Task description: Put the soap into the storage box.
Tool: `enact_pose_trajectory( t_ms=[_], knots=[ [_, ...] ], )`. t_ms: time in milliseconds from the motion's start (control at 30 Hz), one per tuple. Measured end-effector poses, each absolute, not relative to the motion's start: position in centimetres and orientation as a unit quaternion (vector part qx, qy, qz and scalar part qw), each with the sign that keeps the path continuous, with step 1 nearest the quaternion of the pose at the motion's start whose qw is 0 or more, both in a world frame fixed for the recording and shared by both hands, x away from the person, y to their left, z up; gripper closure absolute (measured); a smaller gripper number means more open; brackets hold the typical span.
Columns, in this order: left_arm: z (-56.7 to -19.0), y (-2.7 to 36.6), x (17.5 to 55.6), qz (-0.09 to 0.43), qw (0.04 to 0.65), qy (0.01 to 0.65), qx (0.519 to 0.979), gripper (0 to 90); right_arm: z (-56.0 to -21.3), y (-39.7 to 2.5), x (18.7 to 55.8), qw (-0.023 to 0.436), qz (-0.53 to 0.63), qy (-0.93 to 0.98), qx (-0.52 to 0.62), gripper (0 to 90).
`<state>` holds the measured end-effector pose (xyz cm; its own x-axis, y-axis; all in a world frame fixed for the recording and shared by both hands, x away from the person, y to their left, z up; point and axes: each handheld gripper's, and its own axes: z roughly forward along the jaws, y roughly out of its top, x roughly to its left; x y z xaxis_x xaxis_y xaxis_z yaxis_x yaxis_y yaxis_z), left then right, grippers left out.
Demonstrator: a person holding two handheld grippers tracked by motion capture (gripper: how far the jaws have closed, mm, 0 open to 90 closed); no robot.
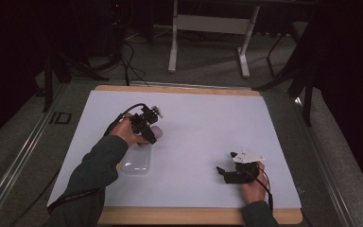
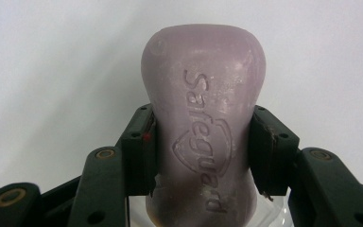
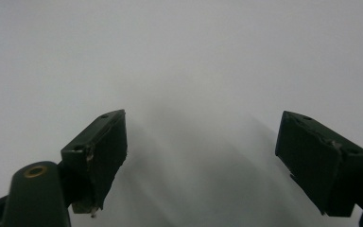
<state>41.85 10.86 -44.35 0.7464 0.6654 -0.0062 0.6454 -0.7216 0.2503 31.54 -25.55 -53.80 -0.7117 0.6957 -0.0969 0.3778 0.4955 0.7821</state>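
Left gripper (image 1: 147, 126) holds a purple soap bar (image 2: 203, 123), jaws clamped on its narrow waist, the bar's rounded end sticking out past the jaw tips. It is held above the white tabletop (image 1: 194, 118), just beyond a clear plastic dish (image 1: 136, 163). Soap looks lifted but not yet set down; placing likely remains. Right gripper (image 1: 227, 171) rests low on the tabletop well apart, jaws spread wide, nothing between them.

The right gripper (image 3: 201, 161) has its two black jaws spread wide apart, nothing between them, above a plain white surface (image 3: 179, 56).
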Motion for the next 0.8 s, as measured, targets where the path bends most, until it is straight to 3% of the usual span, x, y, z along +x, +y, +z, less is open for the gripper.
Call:
enact_pose_trajectory(
  t_ms=[800],
  knots=[
    [-43.5,15.3,40.3,0.047,0.135,0.405,0.903,50.0,-53.8,-25.6,31.5,0.205,0.391,0.838,0.321,17.0]
  ],
)
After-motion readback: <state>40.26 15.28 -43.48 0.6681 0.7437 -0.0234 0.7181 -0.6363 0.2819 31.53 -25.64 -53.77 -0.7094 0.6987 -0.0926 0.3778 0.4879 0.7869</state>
